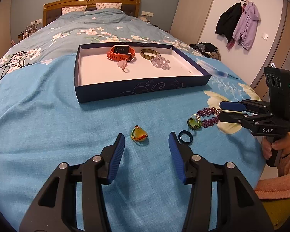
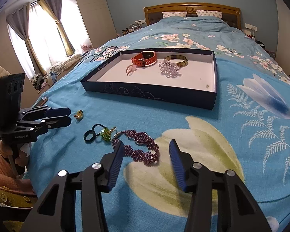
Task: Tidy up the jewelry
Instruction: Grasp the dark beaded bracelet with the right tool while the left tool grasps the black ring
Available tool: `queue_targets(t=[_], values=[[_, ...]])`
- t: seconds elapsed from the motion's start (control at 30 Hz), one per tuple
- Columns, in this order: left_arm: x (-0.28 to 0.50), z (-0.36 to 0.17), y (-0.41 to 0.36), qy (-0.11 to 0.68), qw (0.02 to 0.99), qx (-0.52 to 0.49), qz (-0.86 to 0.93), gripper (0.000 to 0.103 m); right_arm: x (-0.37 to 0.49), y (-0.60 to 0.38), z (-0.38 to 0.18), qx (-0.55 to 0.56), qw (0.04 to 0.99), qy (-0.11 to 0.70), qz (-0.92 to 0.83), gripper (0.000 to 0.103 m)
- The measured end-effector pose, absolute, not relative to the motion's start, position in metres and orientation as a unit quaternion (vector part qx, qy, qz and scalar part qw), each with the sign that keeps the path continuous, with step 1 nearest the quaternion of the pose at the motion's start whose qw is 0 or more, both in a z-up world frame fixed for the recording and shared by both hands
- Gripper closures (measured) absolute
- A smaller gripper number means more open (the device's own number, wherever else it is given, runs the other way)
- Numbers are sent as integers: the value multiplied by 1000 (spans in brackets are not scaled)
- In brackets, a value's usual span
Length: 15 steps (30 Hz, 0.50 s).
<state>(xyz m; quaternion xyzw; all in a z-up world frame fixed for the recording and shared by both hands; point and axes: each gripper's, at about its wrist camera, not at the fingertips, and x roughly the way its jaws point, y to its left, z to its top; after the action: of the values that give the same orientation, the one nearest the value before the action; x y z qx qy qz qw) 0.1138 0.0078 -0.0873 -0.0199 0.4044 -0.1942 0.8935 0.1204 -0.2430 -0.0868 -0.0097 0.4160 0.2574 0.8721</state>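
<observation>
Both spread wide and empty, left claw (image 1: 146, 141) framing yellow pendant (image 1: 138, 135), right claw (image 2: 146, 148) framing purple bracelet (image 2: 139, 148) on bed; next likely: close, carry into tray (image 1: 143, 88).

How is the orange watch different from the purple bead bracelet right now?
The watch lies inside the box; the bracelet lies on the bedspread outside it. The watch is a smooth orange strap with a dark screen; the bracelet is woven purple beads. Neither is held.
</observation>
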Motion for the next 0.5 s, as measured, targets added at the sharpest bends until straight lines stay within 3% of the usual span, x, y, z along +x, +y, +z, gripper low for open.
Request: queue_targets(t=[0.2,0.3,0.5], values=[[114,-87,3,404,892,-21,-204,58,121,-242,-93,-16,868,426,255,74],[110,-85,-5,400,889,-15,-223,58,122,-241,-93,-22,867,428,254,88],[107,-85,-30,398,879,9,-261,62,121,-246,-90,-16,871,419,255,97]])
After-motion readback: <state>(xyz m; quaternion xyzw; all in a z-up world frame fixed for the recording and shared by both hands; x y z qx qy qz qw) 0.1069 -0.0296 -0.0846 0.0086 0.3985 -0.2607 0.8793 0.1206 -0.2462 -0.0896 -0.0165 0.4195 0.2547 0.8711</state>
